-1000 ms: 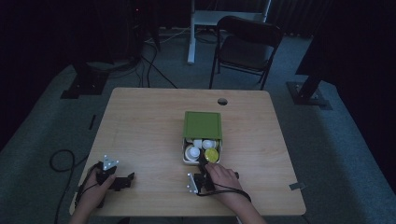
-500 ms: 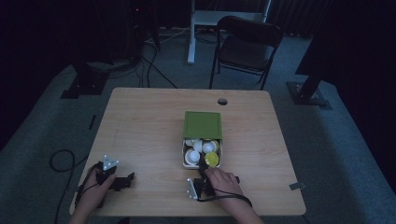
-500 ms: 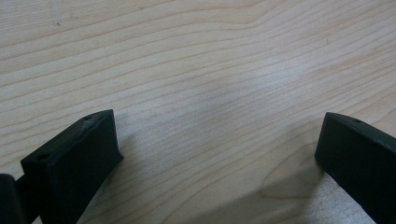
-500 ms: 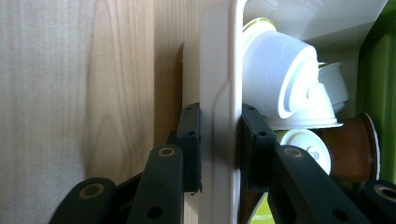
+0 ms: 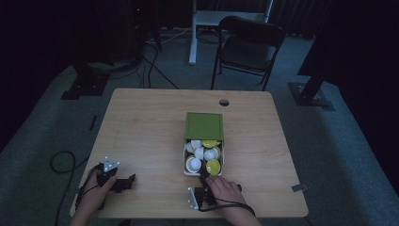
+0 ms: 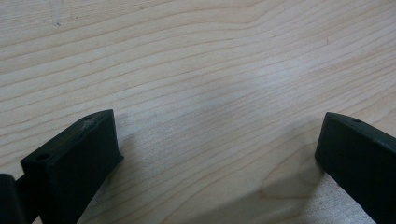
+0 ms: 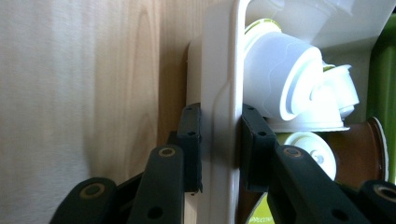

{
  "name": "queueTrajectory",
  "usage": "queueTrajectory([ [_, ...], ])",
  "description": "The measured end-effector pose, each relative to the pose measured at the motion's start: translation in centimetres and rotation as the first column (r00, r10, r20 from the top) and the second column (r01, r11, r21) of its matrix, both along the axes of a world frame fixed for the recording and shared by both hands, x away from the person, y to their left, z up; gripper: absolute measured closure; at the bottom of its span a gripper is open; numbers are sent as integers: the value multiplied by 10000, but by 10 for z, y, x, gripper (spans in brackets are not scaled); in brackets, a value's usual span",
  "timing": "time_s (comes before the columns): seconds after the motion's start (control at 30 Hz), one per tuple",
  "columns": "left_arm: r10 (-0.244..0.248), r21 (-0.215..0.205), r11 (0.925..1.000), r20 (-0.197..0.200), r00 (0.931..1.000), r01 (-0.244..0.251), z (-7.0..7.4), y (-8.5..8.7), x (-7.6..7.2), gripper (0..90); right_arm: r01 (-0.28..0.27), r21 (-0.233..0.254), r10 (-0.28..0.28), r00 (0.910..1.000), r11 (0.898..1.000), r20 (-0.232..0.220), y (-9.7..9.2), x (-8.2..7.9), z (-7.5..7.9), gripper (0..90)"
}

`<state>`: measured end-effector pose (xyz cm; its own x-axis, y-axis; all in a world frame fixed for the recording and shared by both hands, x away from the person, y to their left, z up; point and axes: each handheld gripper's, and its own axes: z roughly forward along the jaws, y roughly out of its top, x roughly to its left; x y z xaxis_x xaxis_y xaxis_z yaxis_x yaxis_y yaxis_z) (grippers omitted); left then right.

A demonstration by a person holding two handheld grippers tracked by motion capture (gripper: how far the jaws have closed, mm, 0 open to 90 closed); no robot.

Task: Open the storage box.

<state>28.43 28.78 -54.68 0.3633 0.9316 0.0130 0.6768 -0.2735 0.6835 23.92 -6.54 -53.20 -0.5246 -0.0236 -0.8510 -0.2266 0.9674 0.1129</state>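
Observation:
A green box sleeve [image 5: 204, 126] lies at the table's middle, and a white tray [image 5: 184, 160] stands slid out of its near end. Several white and yellow-lidded pods [image 5: 201, 153] fill the tray. My right gripper [image 5: 205, 180] is shut on the tray's near wall [image 7: 219, 70]. In the right gripper view one pad presses on each side of that wall, with white pods [image 7: 280, 79] just behind it. My left gripper [image 5: 129, 181] rests at the table's near left corner. Its jaws are wide open over bare wood [image 6: 219, 140] with nothing between them.
A round cable hole [image 5: 224, 102] sits near the table's far edge. A dark chair [image 5: 247, 47] stands beyond the table. A cable loop [image 5: 61, 162] lies on the floor at the left, and a small grey tab [image 5: 298, 188] at the table's near right edge.
My right gripper has moved toward the near edge with the tray's wall in it. The tray has slid further out of the green sleeve and more pods show. The left gripper has not moved.

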Motion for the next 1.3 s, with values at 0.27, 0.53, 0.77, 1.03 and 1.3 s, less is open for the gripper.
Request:
queueTrajectory([
  [0.27, -6, 6, 10000, -17, 10000, 6, 0, 0, 0, 0, -90, -51, 90, 9999, 9999, -72, 1, -11, 0, 732],
  [0.53, -4, 3, 10000, -15, 10000, 4, 0, 0, 0, 0, -113, -11, 113, 9998, 9999, -186, 0, -22, 1, 732],
  [0.77, 0, -2, 10000, -12, 10000, 0, 0, 0, 0, 0, -130, -2, 129, 9996, 9999, -234, -2, -25, 1, 733],
  [1.03, -5, 2, 10000, -15, 10000, 5, 0, 0, 0, 0, -132, 70, 134, 9995, 9999, -297, -3, -31, 2, 733],
  [1.3, -5, 1, 10000, -13, 10000, 5, 0, 0, 0, 0, -223, 114, 226, 9993, 9997, -294, -4, -36, 1, 732],
])
